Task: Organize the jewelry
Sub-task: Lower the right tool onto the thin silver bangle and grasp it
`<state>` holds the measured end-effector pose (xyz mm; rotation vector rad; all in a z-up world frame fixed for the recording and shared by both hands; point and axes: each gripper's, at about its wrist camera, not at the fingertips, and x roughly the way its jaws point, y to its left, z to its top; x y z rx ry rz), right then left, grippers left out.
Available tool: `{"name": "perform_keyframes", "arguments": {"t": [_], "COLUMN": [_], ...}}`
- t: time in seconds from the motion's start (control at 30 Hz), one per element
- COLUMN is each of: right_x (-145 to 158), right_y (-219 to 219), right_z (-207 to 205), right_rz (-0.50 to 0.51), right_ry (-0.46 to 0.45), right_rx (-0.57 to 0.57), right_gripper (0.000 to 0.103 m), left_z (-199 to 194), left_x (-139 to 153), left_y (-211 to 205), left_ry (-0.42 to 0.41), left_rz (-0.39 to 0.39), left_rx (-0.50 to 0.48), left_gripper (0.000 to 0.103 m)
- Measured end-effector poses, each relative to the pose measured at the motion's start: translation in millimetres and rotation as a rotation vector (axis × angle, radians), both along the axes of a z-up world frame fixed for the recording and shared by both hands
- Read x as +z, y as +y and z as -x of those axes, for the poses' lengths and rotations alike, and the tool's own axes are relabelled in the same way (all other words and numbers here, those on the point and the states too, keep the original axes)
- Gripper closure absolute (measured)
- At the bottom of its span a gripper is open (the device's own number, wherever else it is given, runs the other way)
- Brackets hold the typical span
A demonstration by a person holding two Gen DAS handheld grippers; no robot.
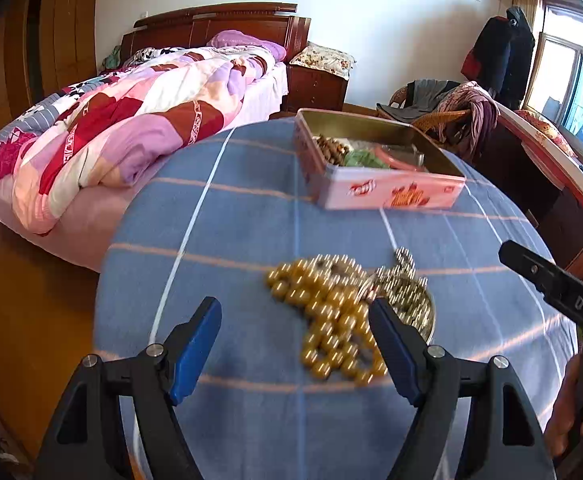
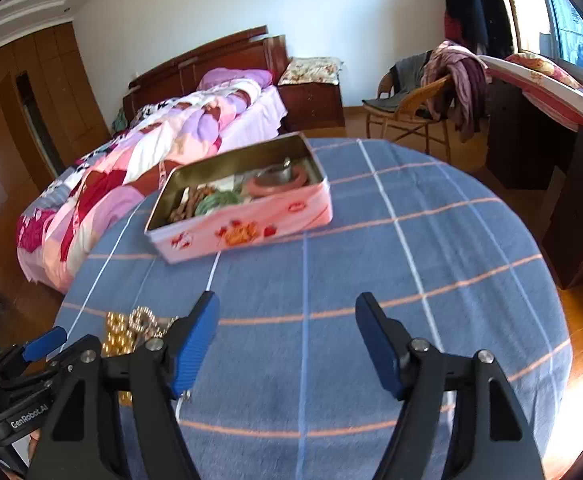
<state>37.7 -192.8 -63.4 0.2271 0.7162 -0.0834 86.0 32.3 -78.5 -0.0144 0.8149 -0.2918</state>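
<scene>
The left tool [image 1: 295, 320] hangs over the round counter under its blue checked cloth [image 1: 231, 224], its blue-padded prongs spread wide with nothing between them. Just past its right prong, at about one o'clock, lies a blurred heap of gold bead strands [image 1: 327, 320] tangled with a silvery beaded piece [image 1: 405, 286] (I can't separate them further). Farther back, at twelve o'clock, sits the open pink rectangular tin with red flower prints [image 1: 387, 194], holding brown beads, something green and a reddish bangle. The right tool [image 2: 287, 320] is likewise spread apart and empty above bare cloth, the tin [image 2: 251, 224] at its eleven o'clock and the gold beads [image 2: 119, 334] at its nine. A bed with a patchwork quilt [image 1: 111, 128] stands behind, at ten o'clock.
</scene>
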Motion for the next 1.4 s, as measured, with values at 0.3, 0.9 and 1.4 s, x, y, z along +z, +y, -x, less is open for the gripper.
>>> {"name": "perform_keyframes", "arguments": {"t": [0.3,0.9,1.4], "right_x": [-11,-40,-14], "right_y": [27,66,47], "right_z": [6,-27,-13], "right_rz": [0.022,-0.033,-0.066], "right_ry": [0.04,0.187,0.104], "right_rx": [0.092,0.235,0.233], "right_gripper": [0.043,0.075,0.09], "left_z": [9,6,3], "left_x": [-9,-10,-12], "left_y": [12,22,21], "left_ry": [0.009,0.019,0.045], "left_rz": [0.004,0.032,0.056], "left_rx": [-0.002,0.007,0.013], "left_gripper": [0.027,0.027,0.027]}}
